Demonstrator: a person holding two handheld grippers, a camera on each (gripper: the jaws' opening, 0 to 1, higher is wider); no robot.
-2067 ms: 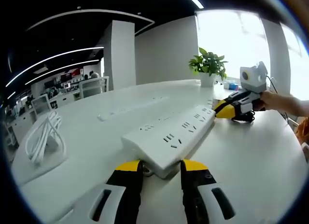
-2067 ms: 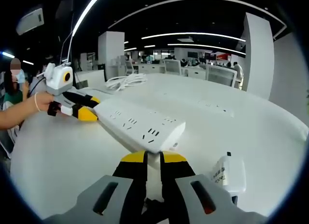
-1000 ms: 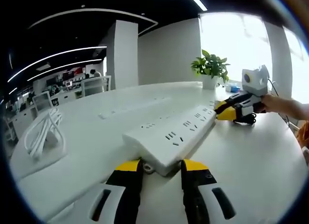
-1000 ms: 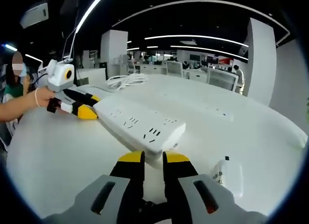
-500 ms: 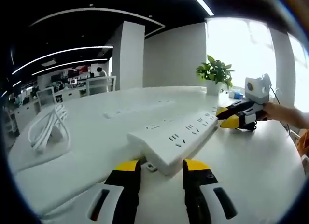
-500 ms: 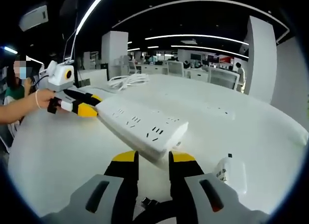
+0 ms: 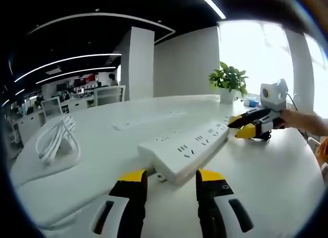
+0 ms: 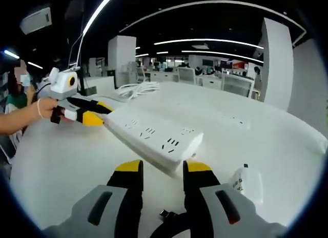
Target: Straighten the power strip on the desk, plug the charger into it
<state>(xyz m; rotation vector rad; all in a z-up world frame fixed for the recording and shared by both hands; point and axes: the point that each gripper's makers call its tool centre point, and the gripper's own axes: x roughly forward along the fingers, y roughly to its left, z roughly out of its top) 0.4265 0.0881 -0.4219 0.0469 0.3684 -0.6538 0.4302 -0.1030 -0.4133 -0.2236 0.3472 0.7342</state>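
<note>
Both grippers have let go of the power strip since the earlier pictures: their yellow-tipped jaws, which were closed on its two ends, now stand apart.

In the left gripper view, the left gripper is released, and the near end of the white strip lies on the white desk just beyond the gap between the jaws; whether it touches them, I cannot tell. At the far end of the strip, the right gripper is seen with a hand holding it. A coiled white cable lies on the desk at the left, and a potted plant stands behind.

In the right gripper view, the right gripper is also released, and the strip's end sits just ahead of its jaws. The white charger lies on the desk just beside the right jaw, apart from the strip. The left gripper is at the strip's far end.
</note>
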